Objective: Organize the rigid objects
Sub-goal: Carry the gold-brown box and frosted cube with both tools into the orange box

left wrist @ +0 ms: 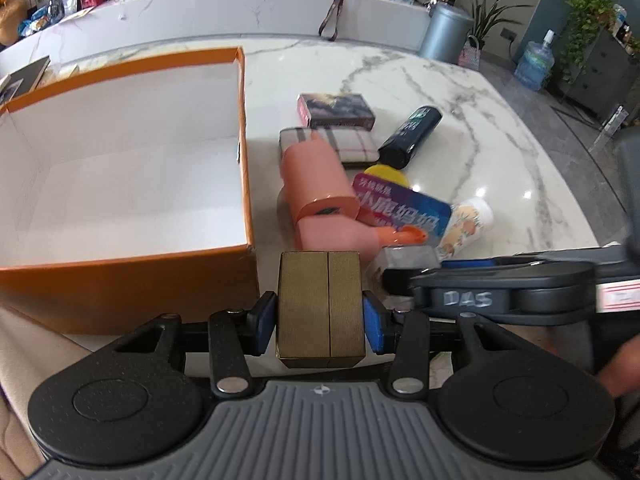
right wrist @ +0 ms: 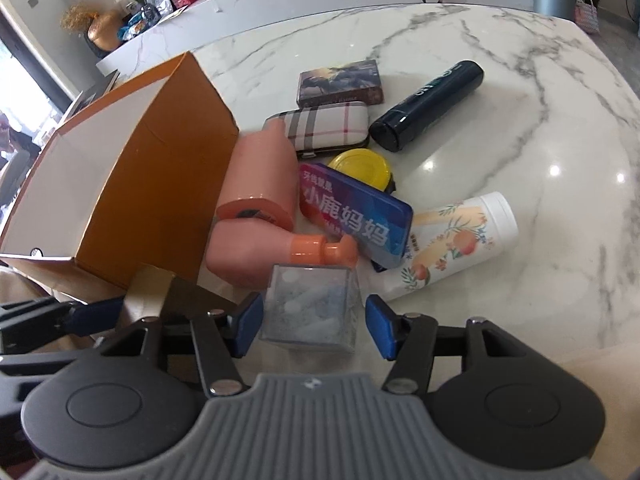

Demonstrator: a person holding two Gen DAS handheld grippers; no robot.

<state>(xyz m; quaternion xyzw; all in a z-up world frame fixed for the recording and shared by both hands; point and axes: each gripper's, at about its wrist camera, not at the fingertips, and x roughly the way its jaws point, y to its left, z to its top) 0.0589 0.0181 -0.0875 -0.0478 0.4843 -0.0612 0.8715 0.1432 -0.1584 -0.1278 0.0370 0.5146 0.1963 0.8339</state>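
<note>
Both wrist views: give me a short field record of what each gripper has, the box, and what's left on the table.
left gripper: shut on a gold block
right gripper: open, pads either side of a clear plastic box, small gaps showing
orange box: open, nothing visible inside
left on table: pink bottle, plaid case, dark bottle, blue tin, white floral bottle, card box, yellow lid

Bright daylight, both views. Specular spots on marble table (right wrist: 520, 128). Strong fisheye bending and dark corner vignetting. Motion blur on orange box (left wrist: 132, 264) edges and clear box (right wrist: 310, 306); soft shadows under objects
</note>
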